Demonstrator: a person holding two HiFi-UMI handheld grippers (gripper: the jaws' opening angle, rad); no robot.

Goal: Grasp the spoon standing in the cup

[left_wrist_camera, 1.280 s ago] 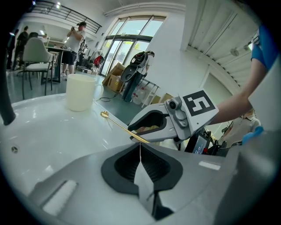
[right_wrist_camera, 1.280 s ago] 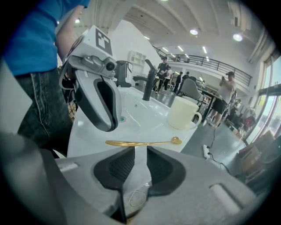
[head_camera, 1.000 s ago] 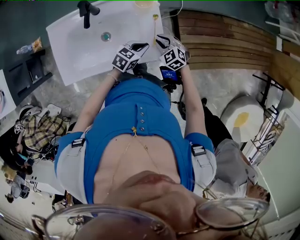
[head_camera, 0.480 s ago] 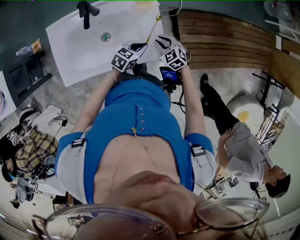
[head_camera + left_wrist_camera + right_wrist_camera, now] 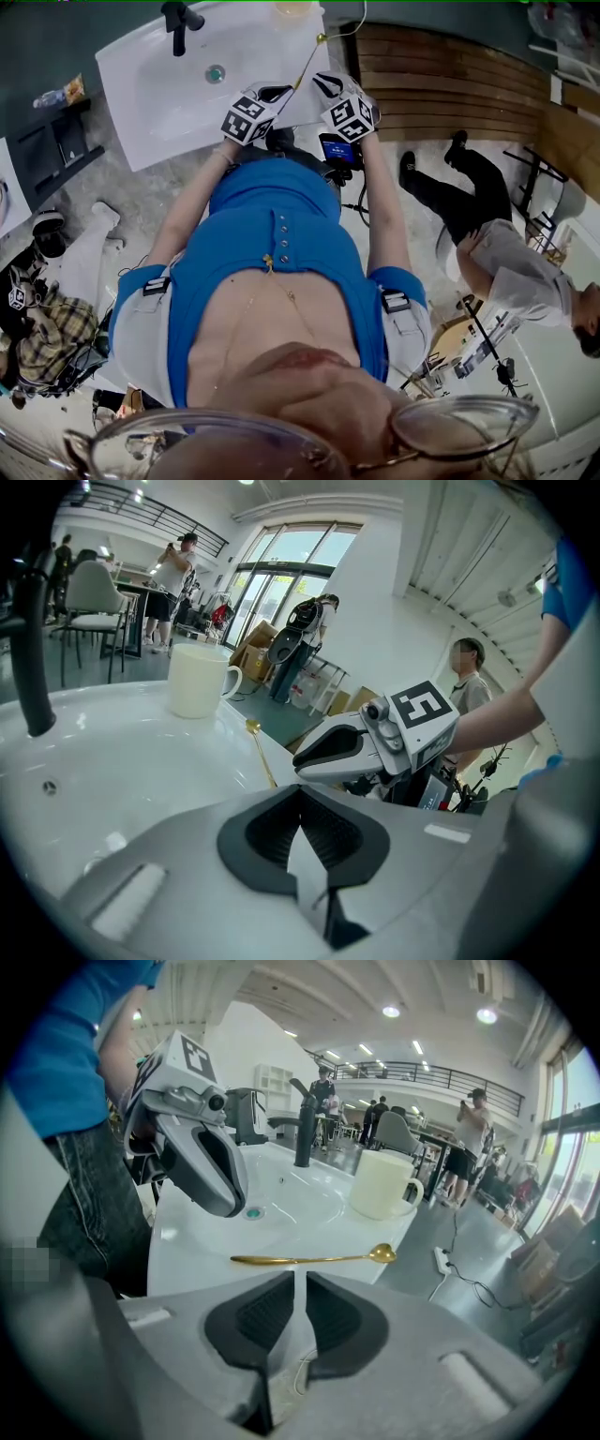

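So the spoon [image 5: 309, 1259] isn't in the cup [image 5: 380, 1183] at all here. It's seen flat and crosswise over the near right rim of the sink [image 5: 197, 1241], handle end to the left, bowl poking out at the sink's right edge. The cup is parked farther along that same rim, well apart, and nothing is seen sticking out of it.

Neither of the 2 grippers is judged to have it. The left gripper [image 5: 300, 787] is seen with its pads pressed together and nothing between them. The right gripper [image 5: 298, 1274] is closed down to a thin slit, also empty, with the spoon running across just past its tips.

Handling-wise it's thin gold metal, so it's expected to be light, stiff and pretty slick. Lying that low, it'd be awkward to pinch. The middle of the handle is probably the spot to be taken, with the jaws turned across it. The overhanging bowl end might be easier to get under.

What can't be made out is whether the spoon is really resting on the rim or sits just off it, since no shadow is visible under it. In the left gripper view the handle's near end is cut off behind the jaw housing. In the head view it's barely a thin line by the gripper tips.
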